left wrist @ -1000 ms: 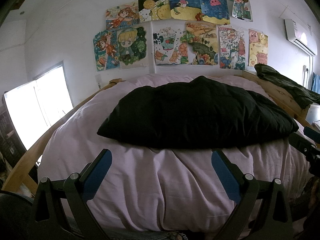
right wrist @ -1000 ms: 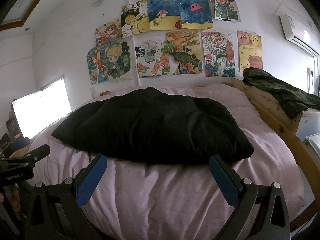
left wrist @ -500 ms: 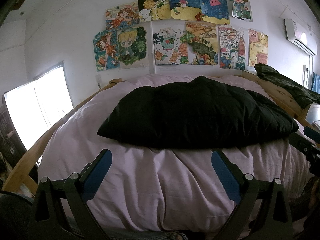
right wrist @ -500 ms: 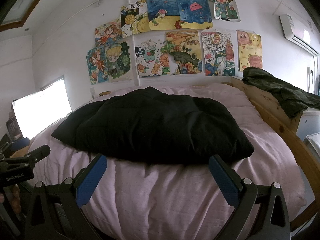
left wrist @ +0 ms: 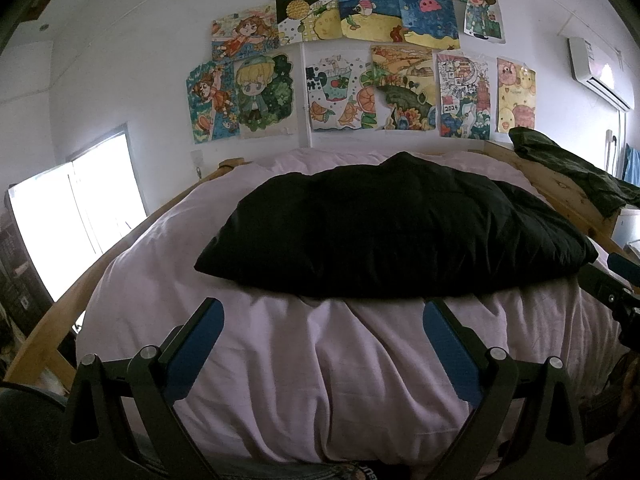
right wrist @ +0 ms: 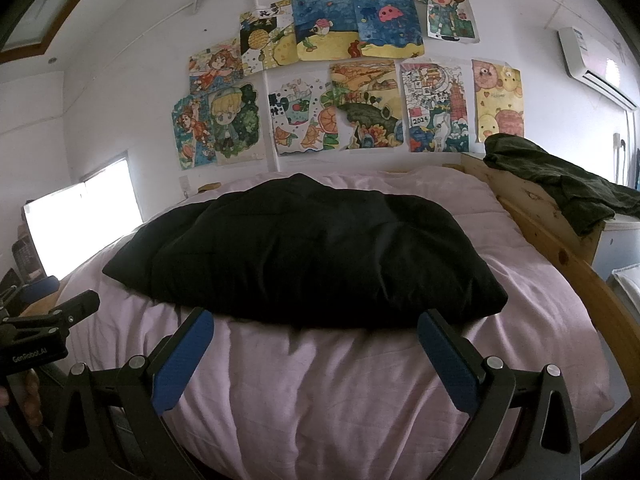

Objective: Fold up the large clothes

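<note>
A large black padded garment (left wrist: pixel 392 228) lies spread across the pink bed cover (left wrist: pixel 320 360), also in the right wrist view (right wrist: pixel 308 256). My left gripper (left wrist: pixel 322 312) is open and empty, hovering over the near end of the bed just short of the garment's front edge. My right gripper (right wrist: pixel 314 322) is open and empty, at the same near edge, to the right of the left one. Each gripper shows at the side of the other's view: the right gripper (left wrist: pixel 616 284) and the left gripper (right wrist: pixel 48 316).
A wooden bed frame (right wrist: pixel 560 256) runs along the right side, with a dark green garment (right wrist: pixel 560 184) draped over its headboard corner. Drawings (left wrist: pixel 360 64) cover the white wall behind. A bright window (left wrist: pixel 76 208) is at the left.
</note>
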A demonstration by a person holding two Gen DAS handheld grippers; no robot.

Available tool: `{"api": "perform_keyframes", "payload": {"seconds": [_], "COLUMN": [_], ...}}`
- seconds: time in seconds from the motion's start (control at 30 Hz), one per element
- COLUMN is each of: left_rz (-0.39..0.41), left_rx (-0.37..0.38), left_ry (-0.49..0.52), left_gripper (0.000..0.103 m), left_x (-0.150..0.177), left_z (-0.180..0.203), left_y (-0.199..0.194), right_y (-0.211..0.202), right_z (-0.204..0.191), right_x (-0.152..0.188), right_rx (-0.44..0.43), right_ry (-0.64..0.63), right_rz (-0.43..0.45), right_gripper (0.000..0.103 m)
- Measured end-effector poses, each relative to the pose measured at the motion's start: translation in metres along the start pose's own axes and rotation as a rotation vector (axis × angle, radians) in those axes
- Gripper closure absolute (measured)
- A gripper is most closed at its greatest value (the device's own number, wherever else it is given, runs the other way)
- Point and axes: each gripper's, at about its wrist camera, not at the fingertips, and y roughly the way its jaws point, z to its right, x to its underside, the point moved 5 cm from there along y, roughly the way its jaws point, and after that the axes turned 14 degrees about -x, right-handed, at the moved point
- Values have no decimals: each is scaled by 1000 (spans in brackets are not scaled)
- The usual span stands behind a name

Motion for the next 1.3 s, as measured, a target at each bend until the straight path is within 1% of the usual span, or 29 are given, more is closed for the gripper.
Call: {"api": "perform_keyframes", "payload": {"seconds": [1.1,1.3], "left_rz": [0,-14], "left_rx": [1,27], "left_ry": [3,-20], "left_gripper": [5,5], "left_x": [1,0], "left_z": [1,-4], "left_y": [1,-1], "right_y": [0,0], "right_z": [0,1], "right_x": [-1,-1], "right_rx": [-1,0], "right_ry": [5,3], "right_rz": [-1,0], "right_gripper": [0,0]}}
